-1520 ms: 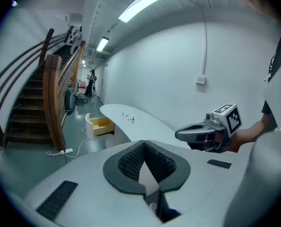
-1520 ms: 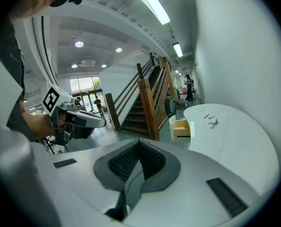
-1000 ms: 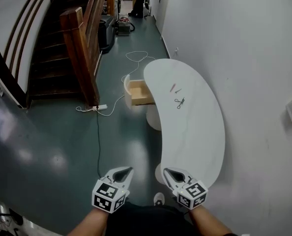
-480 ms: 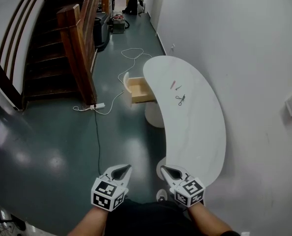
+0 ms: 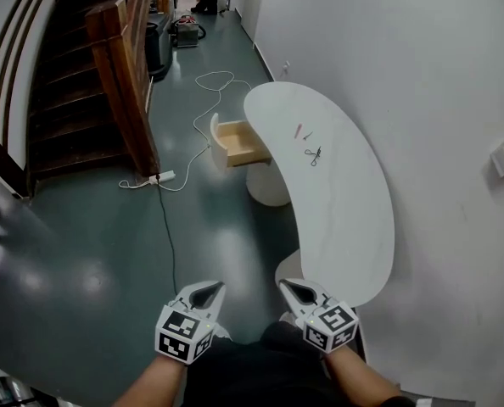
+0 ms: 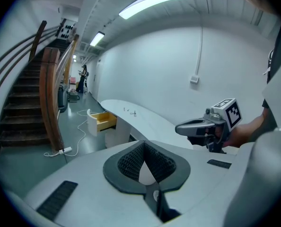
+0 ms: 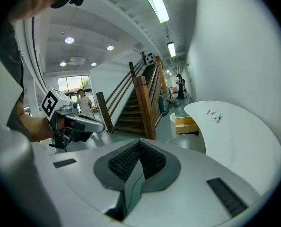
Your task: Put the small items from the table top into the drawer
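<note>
A white kidney-shaped table (image 5: 345, 219) stands ahead along the right wall. At its far end lie a thin pink stick (image 5: 298, 131), a small dark pin (image 5: 308, 134) and small black scissors (image 5: 312, 154). An open wooden drawer (image 5: 238, 142) juts out from the table's far left side. Low in the head view, my left gripper (image 5: 221, 287) and right gripper (image 5: 282, 284) are held side by side over the floor, well short of the items. Both are shut with nothing between the jaws. The scissors (image 7: 217, 118) also show far off in the right gripper view.
A wooden staircase with a thick newel post (image 5: 125, 83) rises on the left. A white power strip (image 5: 161, 177) and its cables trail over the green floor near the drawer. The white wall (image 5: 422, 75) runs along the table's right side. A person stands far down the corridor.
The view has advanced along the floor, so the table's near end now lies closer to the grippers. Both grippers stay shut and level.
</note>
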Action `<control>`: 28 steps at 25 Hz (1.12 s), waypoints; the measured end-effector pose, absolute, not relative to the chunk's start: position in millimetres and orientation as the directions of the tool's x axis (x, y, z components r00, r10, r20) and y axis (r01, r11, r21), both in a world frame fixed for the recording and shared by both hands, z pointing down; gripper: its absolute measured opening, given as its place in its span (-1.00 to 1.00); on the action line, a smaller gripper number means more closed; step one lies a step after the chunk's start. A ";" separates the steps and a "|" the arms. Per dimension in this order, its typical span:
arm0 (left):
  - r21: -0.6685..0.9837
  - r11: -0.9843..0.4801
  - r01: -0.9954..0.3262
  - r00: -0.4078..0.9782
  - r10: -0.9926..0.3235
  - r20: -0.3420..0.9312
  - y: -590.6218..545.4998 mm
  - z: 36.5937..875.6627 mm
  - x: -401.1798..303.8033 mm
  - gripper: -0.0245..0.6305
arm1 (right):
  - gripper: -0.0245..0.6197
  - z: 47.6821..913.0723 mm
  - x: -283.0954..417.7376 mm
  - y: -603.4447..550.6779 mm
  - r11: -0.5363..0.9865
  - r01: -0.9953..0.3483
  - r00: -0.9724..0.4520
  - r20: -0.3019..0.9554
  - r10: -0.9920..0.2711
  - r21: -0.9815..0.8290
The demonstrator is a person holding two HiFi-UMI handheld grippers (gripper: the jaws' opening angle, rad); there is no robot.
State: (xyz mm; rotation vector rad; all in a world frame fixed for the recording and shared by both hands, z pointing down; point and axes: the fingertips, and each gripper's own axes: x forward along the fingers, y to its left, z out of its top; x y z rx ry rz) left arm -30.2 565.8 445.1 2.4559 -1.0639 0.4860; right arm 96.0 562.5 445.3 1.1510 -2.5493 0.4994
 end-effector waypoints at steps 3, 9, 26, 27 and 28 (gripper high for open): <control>0.255 -0.613 -0.748 0.649 -0.593 0.477 566.1 452.0 -43.5 -0.88 | -0.90 446.7 84.3 566.5 0.608 -0.766 -0.632 0.412 -0.656 -0.208; 0.258 -0.617 -0.743 0.658 -0.605 0.449 548.8 446.0 -53.4 -0.88 | -0.90 441.2 73.4 549.3 0.606 -0.771 -0.626 0.409 -0.664 -0.196; 0.225 -0.580 -0.783 0.610 -0.644 0.462 391.4 432.1 -41.8 -0.88 | -0.90 431.8 76.6 378.9 0.648 -0.726 -0.682 0.358 -0.638 -0.230; 0.226 -0.577 -0.785 0.609 -0.650 0.456 377.0 428.3 -38.2 -0.88 | -0.90 430.2 80.6 366.1 0.650 -0.725 -0.683 0.355 -0.638 -0.227; 0.226 -0.574 -0.787 0.607 -0.655 0.450 363.7 424.5 -34.7 -0.88 | -0.90 428.6 84.5 353.9 0.651 -0.724 -0.684 0.353 -0.638 -0.227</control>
